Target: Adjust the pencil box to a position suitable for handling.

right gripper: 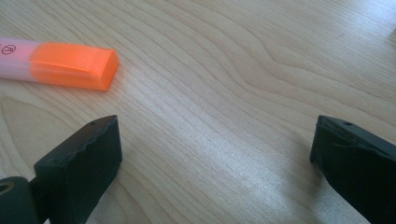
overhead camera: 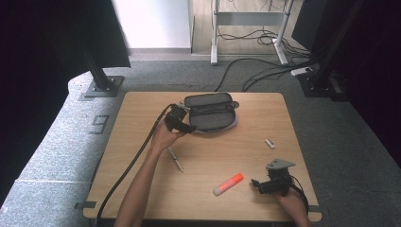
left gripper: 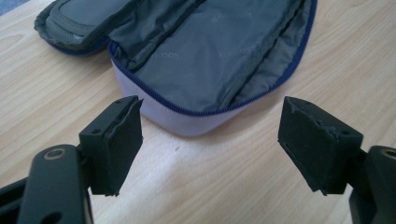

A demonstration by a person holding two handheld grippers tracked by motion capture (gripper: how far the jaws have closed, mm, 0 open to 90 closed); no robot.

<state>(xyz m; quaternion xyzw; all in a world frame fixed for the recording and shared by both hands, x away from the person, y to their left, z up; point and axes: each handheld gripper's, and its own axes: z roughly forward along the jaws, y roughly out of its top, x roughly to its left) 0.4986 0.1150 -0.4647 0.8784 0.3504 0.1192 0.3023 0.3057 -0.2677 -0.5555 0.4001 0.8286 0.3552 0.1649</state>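
Observation:
An open pencil case (overhead camera: pixel 210 111), grey inside with a lilac outer wall and a blue zip, lies at the back middle of the wooden table (overhead camera: pixel 142 113). My left gripper (overhead camera: pixel 190 127) sits at the case's left front corner, pointing at it. In the left gripper view the case (left gripper: pixel 210 51) lies just beyond my left gripper (left gripper: pixel 212 105), whose jaws stand open with bare wood between them. An orange highlighter (overhead camera: pixel 228 184) lies near the front edge. My right gripper (overhead camera: pixel 257 184) rests just right of it, open. In the right gripper view the highlighter's cap (right gripper: pixel 74 65) lies ahead left of my right gripper (right gripper: pixel 217 123).
A thin pen (overhead camera: pixel 176 160) lies on the table in front of the left hand. A small white object (overhead camera: pixel 270 143) sits toward the right side. A black cable (overhead camera: pixel 127 165) trails from the left gripper off the front left edge.

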